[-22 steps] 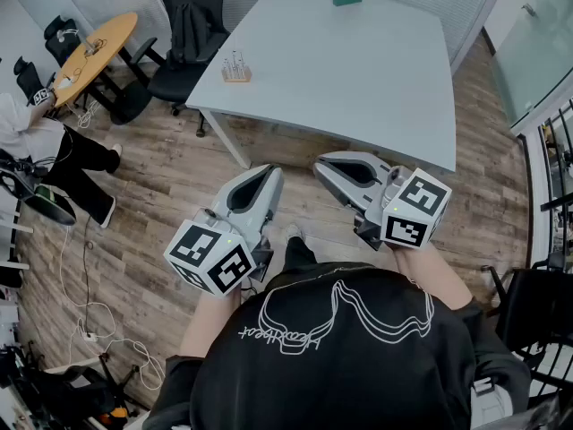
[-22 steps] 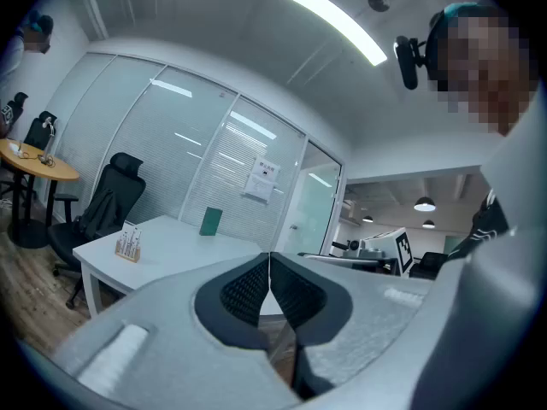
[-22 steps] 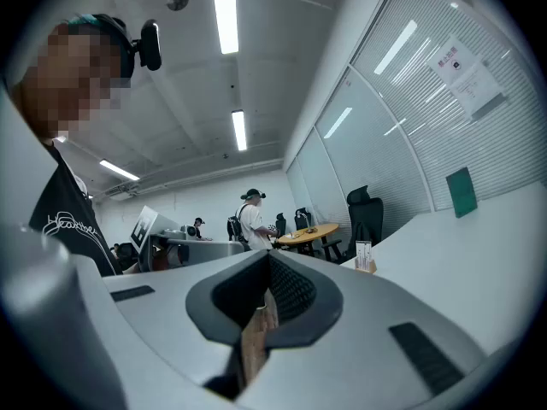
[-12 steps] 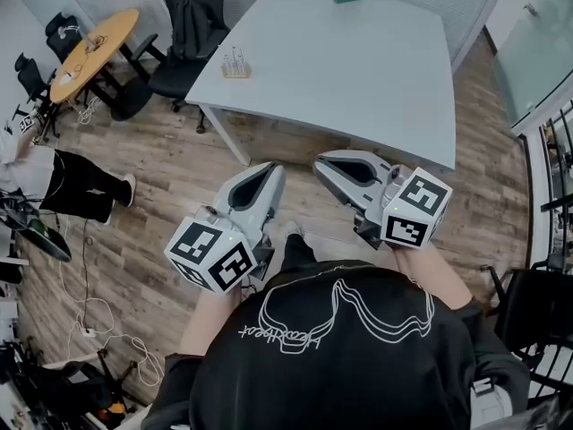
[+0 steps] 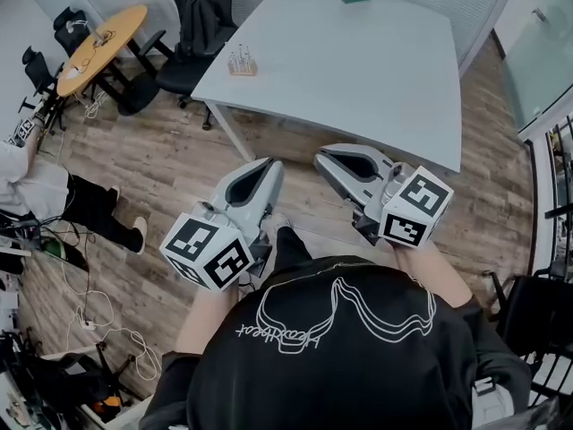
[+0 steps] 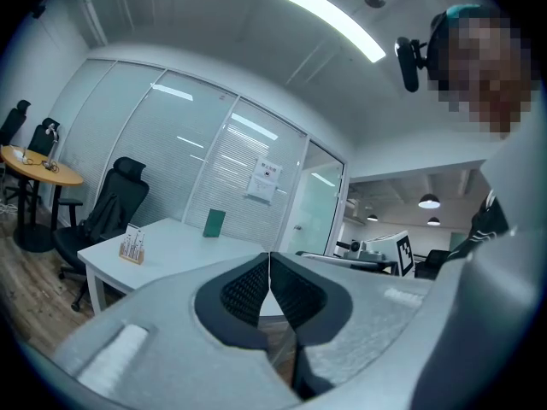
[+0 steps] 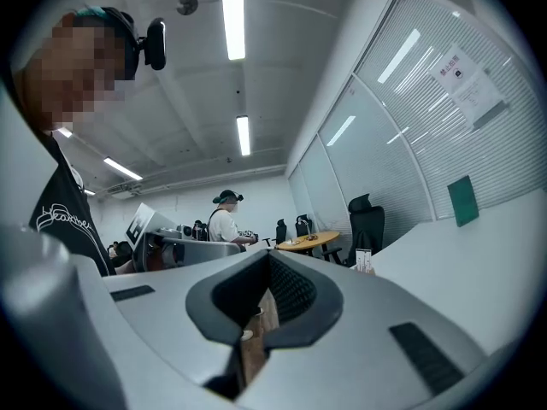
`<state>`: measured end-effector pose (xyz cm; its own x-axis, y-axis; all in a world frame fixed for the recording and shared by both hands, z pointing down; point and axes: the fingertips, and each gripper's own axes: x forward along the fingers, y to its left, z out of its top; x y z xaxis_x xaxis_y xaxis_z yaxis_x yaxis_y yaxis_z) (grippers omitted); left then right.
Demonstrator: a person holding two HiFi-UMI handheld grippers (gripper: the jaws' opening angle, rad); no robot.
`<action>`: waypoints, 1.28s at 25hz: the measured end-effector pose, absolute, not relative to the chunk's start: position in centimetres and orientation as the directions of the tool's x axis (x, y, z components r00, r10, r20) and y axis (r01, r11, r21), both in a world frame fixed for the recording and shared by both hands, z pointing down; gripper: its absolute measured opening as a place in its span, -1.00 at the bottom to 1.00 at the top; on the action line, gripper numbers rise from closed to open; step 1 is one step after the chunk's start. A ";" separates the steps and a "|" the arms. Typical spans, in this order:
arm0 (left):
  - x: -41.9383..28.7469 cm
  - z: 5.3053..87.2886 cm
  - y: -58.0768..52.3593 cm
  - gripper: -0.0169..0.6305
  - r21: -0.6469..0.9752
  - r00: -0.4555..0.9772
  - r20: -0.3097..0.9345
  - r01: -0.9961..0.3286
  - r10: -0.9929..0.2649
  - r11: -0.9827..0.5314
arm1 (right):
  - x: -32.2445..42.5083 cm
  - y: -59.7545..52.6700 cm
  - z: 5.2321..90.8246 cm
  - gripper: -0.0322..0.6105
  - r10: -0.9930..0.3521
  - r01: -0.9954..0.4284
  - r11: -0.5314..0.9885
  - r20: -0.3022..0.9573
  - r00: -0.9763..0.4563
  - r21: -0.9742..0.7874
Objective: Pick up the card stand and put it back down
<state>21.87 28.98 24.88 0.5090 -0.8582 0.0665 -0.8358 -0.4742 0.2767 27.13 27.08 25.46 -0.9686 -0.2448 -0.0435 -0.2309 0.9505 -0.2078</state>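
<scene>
- Holds left gripper [image 5: 267, 170] and right gripper [image 5: 322, 158] mid-frame, fingers pressed together, empty, probably for approach
- Shows card stand [image 5: 240, 63] upper left on table [image 5: 358, 70] corner, well apart, not yet reached

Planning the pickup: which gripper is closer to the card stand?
Left. Left gripper hangs short of the card stand, slightly to its right; right gripper is farther right.

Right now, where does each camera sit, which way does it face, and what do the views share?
Head view: on the head, steeply down; left gripper, right gripper, black shirt show.
Left gripper view: on that gripper, along its shut jaws toward the table.
Right gripper view: likewise, shut jaws, table at right.
Shared: the card stand.
</scene>
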 end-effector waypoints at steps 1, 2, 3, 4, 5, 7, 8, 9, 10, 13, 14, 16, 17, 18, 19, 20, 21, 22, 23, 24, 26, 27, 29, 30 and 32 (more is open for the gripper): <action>21.6 24.7 28.8 -0.90 0.275 0.502 0.062 -0.840 -0.863 -0.469 | 27.0 27.0 25.4 -0.87 -0.239 -0.225 0.953 -0.046 -0.970 -0.204; 21.3 24.7 28.6 -0.90 0.276 0.495 0.057 -0.843 -0.867 -0.463 | 26.9 26.9 25.3 -0.87 -0.232 -0.218 0.955 -0.046 -0.972 -0.202; 21.0 24.7 28.4 -0.90 0.279 0.489 0.053 -0.844 -0.871 -0.458 | 26.8 26.9 25.4 -0.87 -0.224 -0.211 0.956 -0.047 -0.973 -0.204; 20.7 24.8 28.1 -0.90 0.284 0.484 0.050 -0.845 -0.873 -0.452 | 26.7 26.8 25.5 -0.87 -0.217 -0.203 0.957 -0.047 -0.975 -0.206; 20.5 24.8 27.9 -0.90 0.291 0.480 0.048 -0.846 -0.876 -0.447 | 26.6 26.7 25.6 -0.87 -0.209 -0.195 0.958 -0.048 -0.977 -0.208; 20.1 24.9 27.3 -0.90 0.300 0.475 0.045 -0.845 -0.879 -0.442 | 26.5 26.4 25.8 -0.87 -0.203 -0.190 0.961 -0.045 -0.978 -0.203; 20.1 24.9 26.9 -0.90 0.299 0.477 0.042 -0.844 -0.878 -0.445 | 26.5 26.1 25.9 -0.87 -0.204 -0.192 0.961 -0.041 -0.978 -0.199; 20.2 24.9 26.5 -0.90 0.295 0.481 0.039 -0.843 -0.876 -0.450 | 26.5 25.7 26.1 -0.87 -0.209 -0.198 0.960 -0.038 -0.977 -0.197; 20.2 24.9 26.0 -0.90 0.293 0.486 0.037 -0.841 -0.873 -0.455 | 26.5 25.2 26.2 -0.87 -0.214 -0.203 0.959 -0.038 -0.976 -0.198; 20.0 25.2 25.0 -0.90 0.296 0.501 0.042 -0.832 -0.864 -0.468 | 26.0 24.0 26.3 -0.87 -0.228 -0.214 0.953 -0.042 -0.973 -0.213; 19.8 25.3 24.7 -0.90 0.299 0.505 0.045 -0.830 -0.862 -0.470 | 25.7 23.7 26.4 -0.87 -0.231 -0.217 0.952 -0.041 -0.972 -0.217; 19.1 25.7 23.9 -0.90 0.308 0.508 0.051 -0.827 -0.860 -0.470 | 25.1 23.0 26.8 -0.87 -0.236 -0.222 0.948 -0.034 -0.971 -0.227; 18.7 25.9 23.4 -0.90 0.313 0.511 0.054 -0.825 -0.858 -0.471 | 24.7 22.5 27.0 -0.87 -0.238 -0.225 0.946 -0.029 -0.971 -0.232; 18.3 26.2 22.8 -0.90 0.318 0.514 0.056 -0.822 -0.856 -0.473 | 24.3 22.1 27.2 -0.87 -0.240 -0.227 0.945 -0.025 -0.970 -0.237; 17.8 26.3 22.2 -0.90 0.323 0.518 0.056 -0.818 -0.853 -0.476 | 23.8 21.5 27.4 -0.87 -0.243 -0.231 0.943 -0.021 -0.970 -0.242; 17.4 26.4 21.6 -0.90 0.327 0.522 0.057 -0.815 -0.851 -0.478 | 23.3 20.9 27.5 -0.87 -0.247 -0.235 0.940 -0.018 -0.969 -0.246; 16.9 26.4 21.0 -0.90 0.330 0.527 0.057 -0.812 -0.848 -0.482 | 22.8 20.3 27.5 -0.87 -0.251 -0.240 0.938 -0.016 -0.968 -0.249; 16.4 26.4 20.3 -0.90 0.332 0.532 0.059 -0.808 -0.845 -0.486 | 22.3 19.7 27.6 -0.87 -0.256 -0.245 0.936 -0.013 -0.966 -0.253; 16.0 26.4 19.6 -0.90 0.335 0.539 0.063 -0.804 -0.840 -0.491 | 21.7 19.0 27.6 -0.87 -0.262 -0.251 0.933 -0.010 -0.965 -0.256; 15.4 26.5 18.9 -0.90 0.338 0.545 0.067 -0.800 -0.836 -0.495 | 21.1 18.2 27.6 -0.87 -0.269 -0.257 0.931 -0.008 -0.963 -0.260; 14.0 26.6 17.3 -0.90 0.343 0.558 0.078 -0.793 -0.826 -0.504 | 19.6 16.5 27.4 -0.87 -0.283 -0.271 0.924 -0.007 -0.959 -0.269; 13.1 26.6 16.4 -0.90 0.345 0.563 0.084 -0.791 -0.822 -0.505 | 18.8 15.6 27.3 -0.87 -0.291 -0.277 0.921 -0.008 -0.957 -0.275; 11.2 26.7 14.5 -0.90 0.351 0.568 0.099 -0.788 -0.817 -0.505 | 17.2 13.7 27.2 -0.87 -0.306 -0.291 0.913 -0.009 -0.952 -0.287; 10.2 26.7 13.6 -0.90 0.355 0.570 0.104 -0.787 -0.815 -0.505 | 16.3 12.8 27.2 -0.87 -0.314 -0.298 0.908 -0.008 -0.949 -0.294; 8.2 26.5 11.6 -0.90 0.361 0.578 0.108 -0.781 -0.809 -0.510 | 14.6 10.9 27.0 -0.87 -0.329 -0.313 0.901 -0.004 -0.944 -0.301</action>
